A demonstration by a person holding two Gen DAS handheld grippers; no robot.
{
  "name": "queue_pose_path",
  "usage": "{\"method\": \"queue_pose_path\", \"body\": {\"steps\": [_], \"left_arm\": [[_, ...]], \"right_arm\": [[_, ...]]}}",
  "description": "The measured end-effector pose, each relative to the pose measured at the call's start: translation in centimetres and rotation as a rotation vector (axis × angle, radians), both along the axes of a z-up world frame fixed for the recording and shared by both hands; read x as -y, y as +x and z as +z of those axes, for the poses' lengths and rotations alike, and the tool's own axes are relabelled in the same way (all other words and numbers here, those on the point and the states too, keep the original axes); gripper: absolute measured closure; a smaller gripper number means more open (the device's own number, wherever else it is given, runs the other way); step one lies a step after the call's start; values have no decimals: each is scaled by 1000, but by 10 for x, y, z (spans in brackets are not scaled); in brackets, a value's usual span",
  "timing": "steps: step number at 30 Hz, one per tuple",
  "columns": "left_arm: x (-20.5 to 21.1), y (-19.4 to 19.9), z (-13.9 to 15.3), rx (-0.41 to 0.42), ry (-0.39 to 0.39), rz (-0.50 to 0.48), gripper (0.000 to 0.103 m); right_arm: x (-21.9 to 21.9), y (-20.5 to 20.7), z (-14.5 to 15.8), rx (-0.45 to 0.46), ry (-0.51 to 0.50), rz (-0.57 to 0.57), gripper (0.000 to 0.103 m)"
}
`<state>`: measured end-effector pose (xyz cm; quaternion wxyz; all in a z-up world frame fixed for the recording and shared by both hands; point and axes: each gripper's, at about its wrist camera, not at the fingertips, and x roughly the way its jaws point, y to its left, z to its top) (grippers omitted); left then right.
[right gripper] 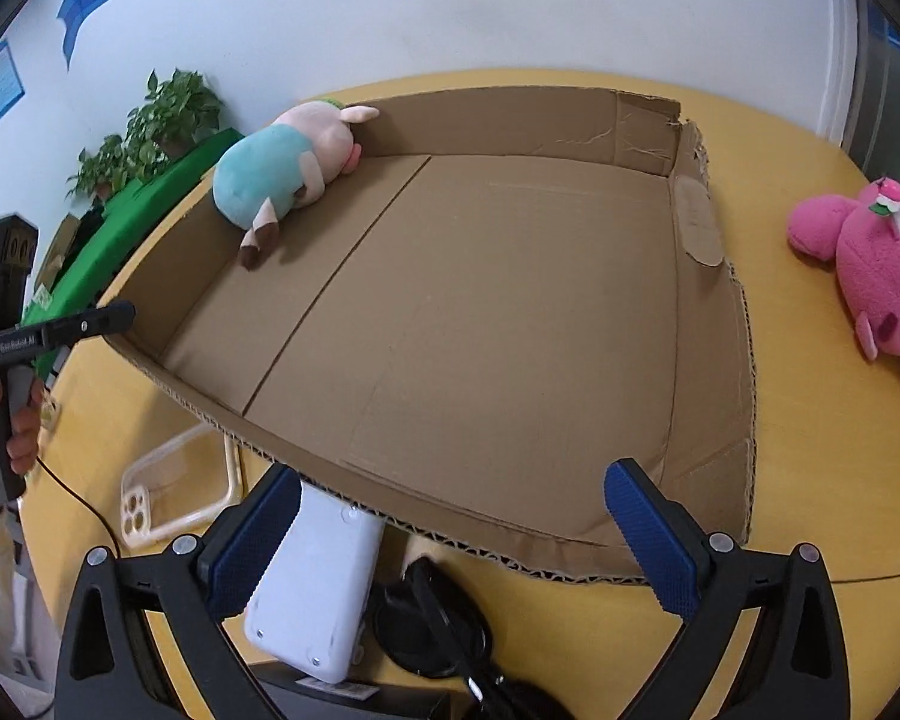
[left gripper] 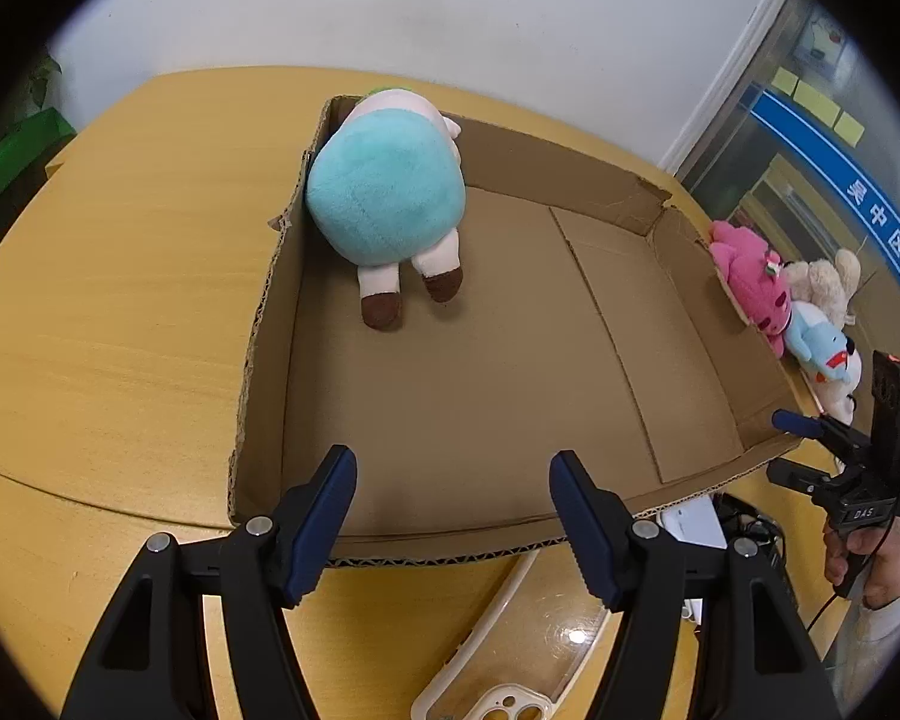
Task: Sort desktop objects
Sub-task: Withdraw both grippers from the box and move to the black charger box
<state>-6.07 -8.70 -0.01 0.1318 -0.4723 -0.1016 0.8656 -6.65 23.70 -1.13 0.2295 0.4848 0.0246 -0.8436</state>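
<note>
A shallow open cardboard box (left gripper: 606,180) (right gripper: 714,312) lies on the round wooden table. A pig plush in a teal shirt (left gripper: 384,192) (right gripper: 270,171) lies in its far left corner. A pink plush (left gripper: 750,282) (right gripper: 876,276) lies on the table right of the box, beside a beige plush (left gripper: 825,282) and a light blue plush (left gripper: 822,348). My left gripper (left gripper: 453,516) is open and empty over the box's near wall. My right gripper (right gripper: 453,534) is open and empty over the near edge; it also shows in the left wrist view (left gripper: 801,450).
A clear phone case (left gripper: 510,648) (right gripper: 177,492), a white adapter (right gripper: 312,588) and black cables (right gripper: 432,624) lie on the table in front of the box. Green plants (right gripper: 150,126) on a green surface stand at the far left. A wall is behind the table.
</note>
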Motion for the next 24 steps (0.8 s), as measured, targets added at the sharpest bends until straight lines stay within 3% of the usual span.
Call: {"method": "queue_pose_path", "body": {"steps": [6, 11, 13, 16, 19, 24], "left_arm": [[-2, 16, 12, -24, -37, 14, 36], [-15, 64, 52, -182, -49, -38, 34], [-26, 89, 62, -243, -59, -52, 23], [-49, 121, 64, -314, -87, -103, 23], [-73, 138, 50, -280, -71, -131, 23], [-107, 142, 14, -142, -15, -264, 23]], "right_arm": [[-12, 22, 14, -38, 20, 6, 0], [-24, 69, 53, -161, -43, 66, 0], [-29, 93, 56, -164, -53, 127, 0], [-31, 123, 43, -156, -36, 217, 0], [-41, 144, 9, -71, -32, 279, 0], [-54, 141, -34, 52, -75, 211, 0]]}}
